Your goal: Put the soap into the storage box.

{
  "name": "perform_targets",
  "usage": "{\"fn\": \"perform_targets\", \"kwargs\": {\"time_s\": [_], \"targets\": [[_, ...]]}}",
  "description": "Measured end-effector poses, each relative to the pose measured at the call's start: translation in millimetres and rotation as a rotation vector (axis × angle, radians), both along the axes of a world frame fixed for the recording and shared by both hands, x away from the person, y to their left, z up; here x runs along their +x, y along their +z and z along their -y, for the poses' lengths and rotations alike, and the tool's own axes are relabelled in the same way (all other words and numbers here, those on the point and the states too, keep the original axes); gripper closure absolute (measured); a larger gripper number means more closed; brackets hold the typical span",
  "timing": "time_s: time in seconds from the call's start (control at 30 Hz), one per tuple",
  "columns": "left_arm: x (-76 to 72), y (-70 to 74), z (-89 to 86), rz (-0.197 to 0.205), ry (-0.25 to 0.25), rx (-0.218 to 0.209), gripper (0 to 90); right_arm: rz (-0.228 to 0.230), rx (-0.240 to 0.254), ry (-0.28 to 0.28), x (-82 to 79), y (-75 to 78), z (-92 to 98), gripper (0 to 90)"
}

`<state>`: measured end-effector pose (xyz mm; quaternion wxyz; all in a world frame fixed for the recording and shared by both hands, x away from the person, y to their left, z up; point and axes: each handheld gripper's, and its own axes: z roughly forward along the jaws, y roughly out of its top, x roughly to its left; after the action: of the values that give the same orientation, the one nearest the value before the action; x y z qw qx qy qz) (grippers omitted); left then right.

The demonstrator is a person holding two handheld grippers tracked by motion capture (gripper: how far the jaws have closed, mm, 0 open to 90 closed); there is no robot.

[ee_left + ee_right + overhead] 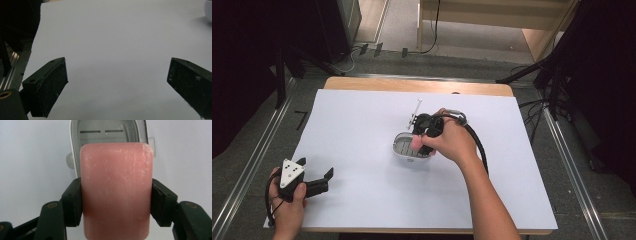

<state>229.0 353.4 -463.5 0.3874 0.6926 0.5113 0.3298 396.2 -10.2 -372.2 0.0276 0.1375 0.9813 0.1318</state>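
Observation:
A pink soap bar point(116, 187) is clamped between the jaws of my right gripper point(116, 202), which is shut on it. The bar hangs over a white slotted soap dish point(110, 132). From the high view the right gripper point(424, 142) sits above the dish point(404, 146) near the table's middle, the pink soap point(417, 143) peeking out under the hand. My left gripper point(314, 180) rests at the near left of the table, open with nothing between its jaws; its fingers point(47, 87) frame bare white paper.
White paper point(362, 125) covers the wooden table point(412, 85). A thin white stick-like object point(416, 111) lies just beyond the dish. Metal rails point(257, 155) run along both sides. The dish's edge point(208, 10) shows at the left gripper view's top right.

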Motion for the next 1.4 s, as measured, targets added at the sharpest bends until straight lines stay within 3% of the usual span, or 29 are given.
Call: {"fn": "perform_targets", "kwargs": {"time_s": [0.5, 1.27, 1.33, 1.4], "targets": [[-0.2, 0.1, -0.2, 0.000, -0.001, -0.001, 3.6, 0.002, 0.006, 0.045, 4.9, -5.8, -26.3, 38.5], [-0.3, 0.2, -0.2, -0.001, -0.002, 0.000, 3.6, -0.002, -0.007, 0.046, 6.8, -11.3, -28.8, 38.3], [-0.3, 0.2, -0.3, 0.002, -0.002, 0.000, 3.6, -0.005, 0.047, 0.041, 8.0, -5.2, -25.2, 39.8], [-0.2, 0.0, -0.2, 0.000, -0.002, -0.003, 3.6, -0.002, 0.049, 0.032, 7.3, -1.6, -22.5, 39.8]]}}
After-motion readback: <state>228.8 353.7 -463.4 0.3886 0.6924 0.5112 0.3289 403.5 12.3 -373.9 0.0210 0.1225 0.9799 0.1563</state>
